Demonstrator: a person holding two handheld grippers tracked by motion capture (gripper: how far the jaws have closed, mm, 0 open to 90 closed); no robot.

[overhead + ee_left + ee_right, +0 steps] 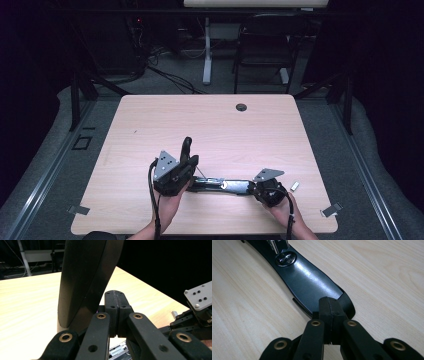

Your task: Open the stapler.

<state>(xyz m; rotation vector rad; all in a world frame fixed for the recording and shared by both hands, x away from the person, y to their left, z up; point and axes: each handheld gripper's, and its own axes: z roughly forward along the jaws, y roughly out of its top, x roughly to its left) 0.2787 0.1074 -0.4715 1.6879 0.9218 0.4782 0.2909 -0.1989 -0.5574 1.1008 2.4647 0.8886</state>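
Note:
A black hinged tool (225,185) lies near the front of the wooden table (210,125). One arm of the tool (186,148) stands up at a tilt; the other lies flat with a silver rivet (285,258) on it. My left gripper (192,165) is shut, its pads together right beside the raised arm (82,282), with nothing seen between them. My right gripper (251,188) is shut too, its tips resting at the rounded end of the flat arm (312,282). Whether either pair of pads pinches the tool I cannot tell.
A small silver piece (294,186) lies on the table just right of my right gripper. Tape tabs (78,210) (331,210) stick out at the two front corners. A round grommet hole (241,107) is at the far edge. A chair (262,45) stands beyond.

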